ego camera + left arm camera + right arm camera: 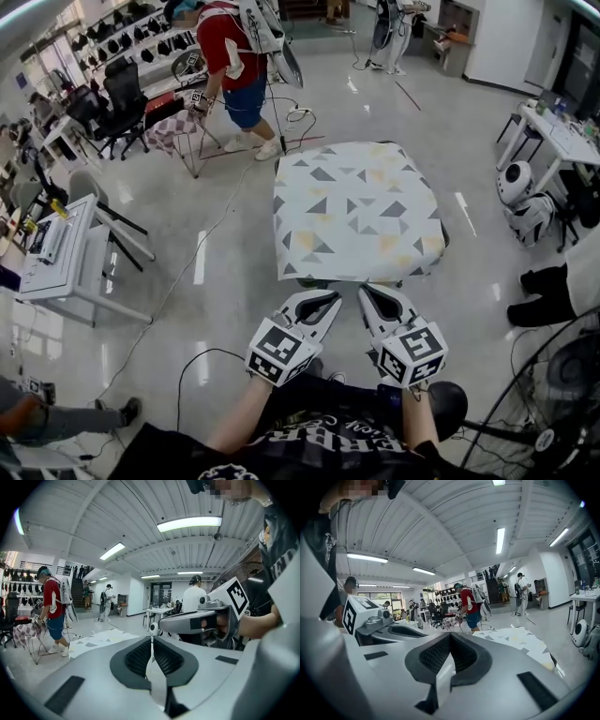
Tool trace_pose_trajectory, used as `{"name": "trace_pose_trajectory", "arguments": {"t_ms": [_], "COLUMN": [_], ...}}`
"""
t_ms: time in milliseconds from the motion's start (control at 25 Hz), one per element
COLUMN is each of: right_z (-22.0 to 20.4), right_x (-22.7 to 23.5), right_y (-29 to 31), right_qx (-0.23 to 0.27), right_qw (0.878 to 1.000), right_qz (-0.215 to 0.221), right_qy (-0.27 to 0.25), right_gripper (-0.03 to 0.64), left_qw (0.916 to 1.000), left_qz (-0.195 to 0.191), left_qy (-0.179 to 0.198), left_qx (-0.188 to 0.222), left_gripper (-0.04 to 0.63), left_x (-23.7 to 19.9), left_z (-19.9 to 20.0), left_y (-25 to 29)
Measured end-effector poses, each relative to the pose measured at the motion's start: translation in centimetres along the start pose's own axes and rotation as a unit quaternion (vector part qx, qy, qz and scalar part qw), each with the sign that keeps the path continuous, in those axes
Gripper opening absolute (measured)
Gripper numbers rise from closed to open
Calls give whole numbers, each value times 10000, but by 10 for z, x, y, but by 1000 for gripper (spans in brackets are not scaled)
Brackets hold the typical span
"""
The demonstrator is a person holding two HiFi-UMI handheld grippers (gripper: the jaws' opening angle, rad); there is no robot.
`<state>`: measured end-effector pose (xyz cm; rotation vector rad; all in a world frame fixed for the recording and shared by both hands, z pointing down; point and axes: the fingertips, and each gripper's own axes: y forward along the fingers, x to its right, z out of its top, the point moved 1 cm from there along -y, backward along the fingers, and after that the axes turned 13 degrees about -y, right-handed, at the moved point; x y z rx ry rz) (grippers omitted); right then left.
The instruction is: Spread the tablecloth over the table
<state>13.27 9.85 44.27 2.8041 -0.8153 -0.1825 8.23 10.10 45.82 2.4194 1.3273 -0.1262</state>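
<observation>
Left gripper (317,302): jaws were closed together, nothing held | right gripper (377,302): jaws were closed, empty, just beside the left | tablecloth (356,211): lay spread flat over the table (553,659), its near edge just beyond both grippers | person in red shirt (230,56): stood well beyond the table

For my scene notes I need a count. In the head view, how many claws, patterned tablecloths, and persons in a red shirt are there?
claws: 2, the left claw and the right claw, both shut
tablecloth: 1
person in a red shirt: 1
total: 4
</observation>
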Motion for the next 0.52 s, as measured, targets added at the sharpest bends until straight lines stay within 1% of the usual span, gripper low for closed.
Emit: {"name": "trace_pose_trajectory", "arguments": {"t_ms": [520], "right_z": [-7], "right_x": [-8], "right_y": [-14], "right_qx": [-29], "right_qw": [10000], "right_qz": [47], "right_qy": [13], "right_gripper": [14], "left_qw": [10000], "left_qz": [7], "left_qy": [68], "left_qx": [0], "left_gripper": [31], "left_x": [17], "left_z": [-8], "left_y": [-7]}}
